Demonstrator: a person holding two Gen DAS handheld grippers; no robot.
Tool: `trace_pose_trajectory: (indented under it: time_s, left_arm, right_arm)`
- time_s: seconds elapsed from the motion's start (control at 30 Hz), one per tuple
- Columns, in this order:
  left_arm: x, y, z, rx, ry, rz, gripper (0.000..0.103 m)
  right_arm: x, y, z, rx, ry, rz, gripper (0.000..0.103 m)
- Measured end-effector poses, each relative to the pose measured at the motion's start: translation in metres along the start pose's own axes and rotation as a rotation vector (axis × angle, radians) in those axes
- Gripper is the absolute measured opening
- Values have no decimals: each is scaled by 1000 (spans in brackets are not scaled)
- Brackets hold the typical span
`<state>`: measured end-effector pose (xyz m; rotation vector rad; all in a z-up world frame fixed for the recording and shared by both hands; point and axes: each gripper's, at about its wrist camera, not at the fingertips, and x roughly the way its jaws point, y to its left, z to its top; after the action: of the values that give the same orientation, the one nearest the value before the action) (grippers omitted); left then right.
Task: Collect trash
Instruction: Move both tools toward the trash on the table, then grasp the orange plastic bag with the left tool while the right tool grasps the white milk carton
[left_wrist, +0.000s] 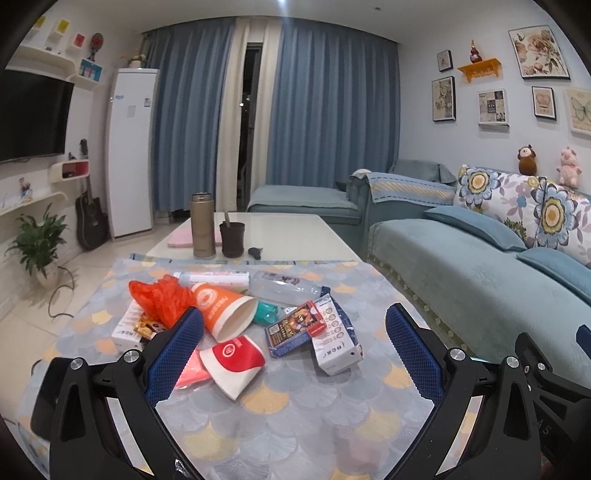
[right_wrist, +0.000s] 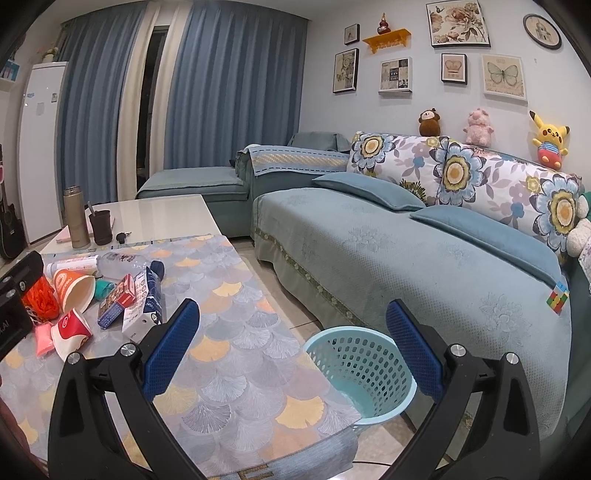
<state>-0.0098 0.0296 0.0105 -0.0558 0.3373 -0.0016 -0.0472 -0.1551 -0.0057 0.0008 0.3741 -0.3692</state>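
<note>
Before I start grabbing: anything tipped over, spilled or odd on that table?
No spill visible. The trash sits in a loose pile: the orange cup and red cup lie on their sides, as does the clear bottle. The basket stands upright on the floor.

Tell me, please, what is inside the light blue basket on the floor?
The basket looks empty: the right wrist view shows only its bare bottom and holed wall. The table edge and a blue finger of the right gripper hide parts of it.
</note>
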Motion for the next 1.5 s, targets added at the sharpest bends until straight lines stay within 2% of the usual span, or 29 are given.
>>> trace_pose_trajectory:
  time_s: [0.3,0.4,0.43,0.53,0.63,0.8,0.83,0.97,1.13,1.2,1.3,1.37,1.5]
  left_arm:
    - [0,13,2,-8,-9,31,96]
    - [-6,40,10,-39,-38,65,96]
    - [-10,56,15,-49,-53,100,96]
    - [-15,89,27,-61,-85,156,96]
    - [-13,127,35,-92,-72,173,96]
    - [17,178,29,-108,35,180,96]
    - [26,186,24,-119,69,164,96]
    - [58,203,6,-171,165,120,96]
    - [98,200,10,-145,187,104,96]
    - [118,193,11,-115,217,84,96]
    - [147,185,6,-75,260,94,96]
    - [163,182,0,-70,282,118,92]
    - [185,176,-9,-70,328,107,89]
  right_arm:
    - [2,1,0,-3,2,9,96]
    - [1,4,0,-11,-8,19,96]
    - [1,5,2,-14,-12,28,96]
    - [7,11,7,-7,7,110,96]
    - [23,22,12,-21,59,206,96]
    - [55,52,17,-77,137,300,95]
    - [67,60,18,-81,165,340,91]
    - [98,89,14,-98,243,401,70]
    - [129,112,9,-76,300,448,69]
    - [140,120,6,-56,318,475,70]
    - [157,137,1,-68,348,484,70]
    - [167,145,-4,-73,370,495,73]
    - [182,162,-14,-104,412,499,76]
